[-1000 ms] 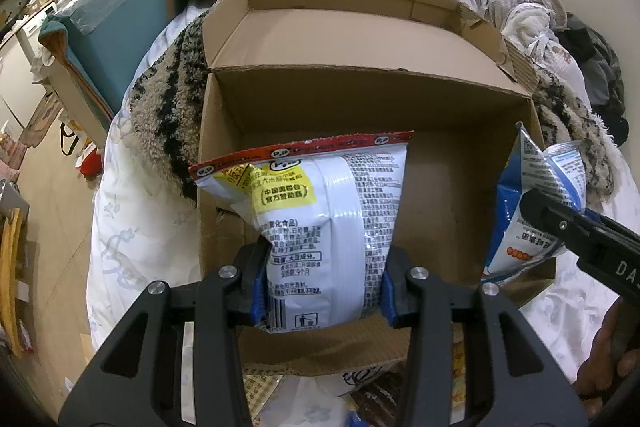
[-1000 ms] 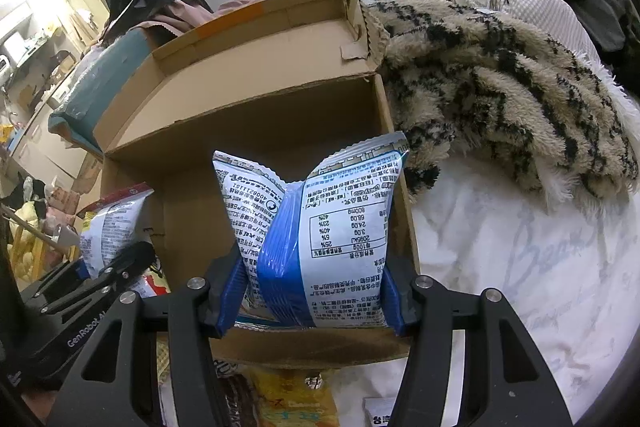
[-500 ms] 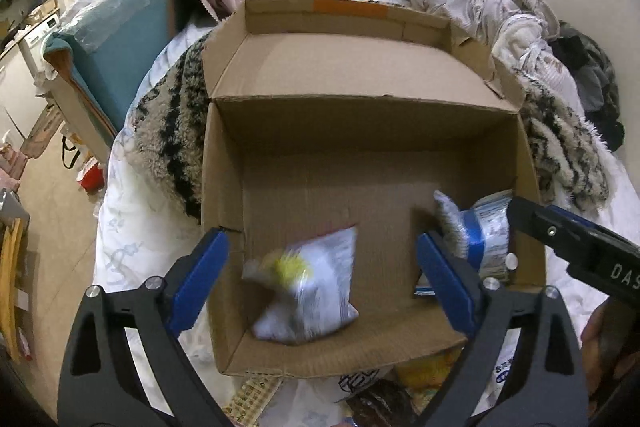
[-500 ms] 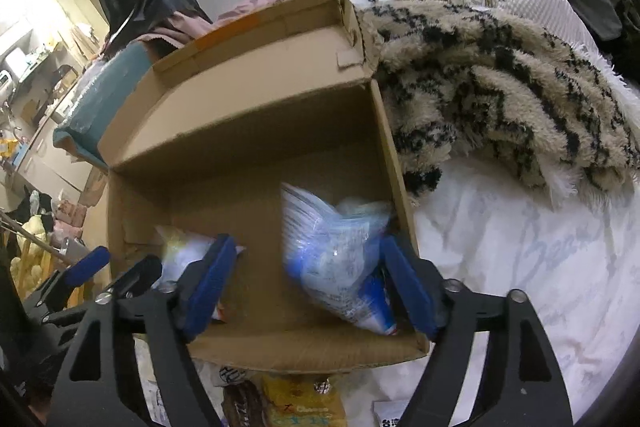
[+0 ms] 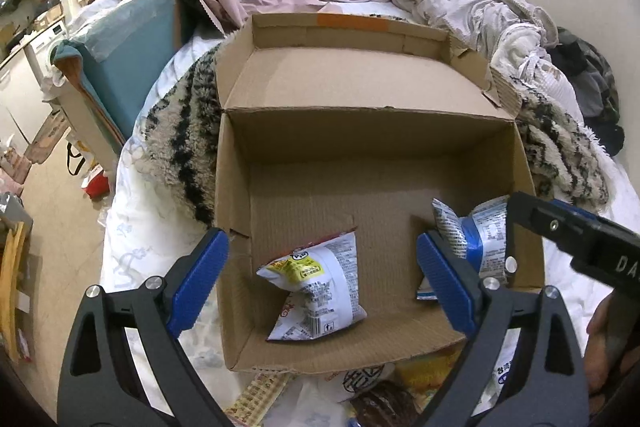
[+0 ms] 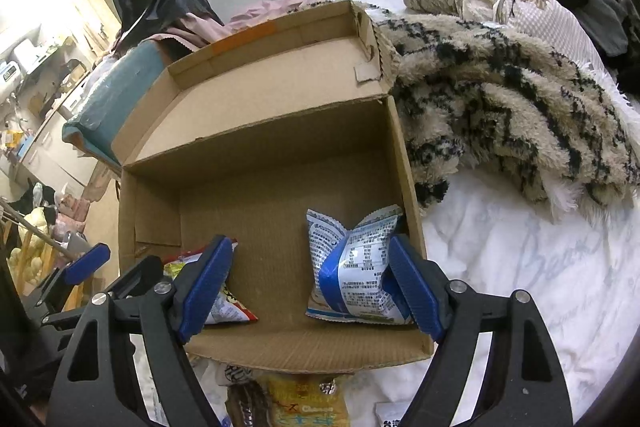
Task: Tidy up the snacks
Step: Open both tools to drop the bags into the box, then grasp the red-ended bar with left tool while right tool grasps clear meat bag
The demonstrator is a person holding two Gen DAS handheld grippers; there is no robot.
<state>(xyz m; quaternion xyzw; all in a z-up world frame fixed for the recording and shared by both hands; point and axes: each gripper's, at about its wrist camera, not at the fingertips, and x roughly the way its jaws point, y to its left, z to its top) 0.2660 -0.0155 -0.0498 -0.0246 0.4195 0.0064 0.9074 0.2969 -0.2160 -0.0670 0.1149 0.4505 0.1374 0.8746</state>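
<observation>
Left wrist view only: a person's hand [image 5: 608, 343] at the lower right edge behind the right gripper [image 5: 560, 227]; a teal chair [image 5: 120, 67] left of the bed.
Right wrist view only: the furry striped blanket [image 6: 512, 107] spread wide to the right of the box; the left gripper [image 6: 86, 263] seen from the side at the lower left.
Cardboard box [image 5: 360, 143]: sits open on the white bedding [image 6: 540, 287], lid flap folded back.
Box contents: a white-and-yellow snack bag [image 5: 316, 291] near the front wall toward the left; a blue-and-white snack bag [image 6: 356, 267] against the right wall. The two bags lie apart.
Outside the box: more snack packets [image 6: 300, 403] on the bedding just in front of the front wall.
Left gripper [image 5: 322, 279]: jaws spread wide above the box, nothing between the pads.
Right gripper [image 6: 310, 283]: jaws apart; the blue-and-white bag lies beside its right pad, not squeezed.
Change from a second ago: each gripper then clamped its bag above the box; both bags have since dropped to the box floor.
</observation>
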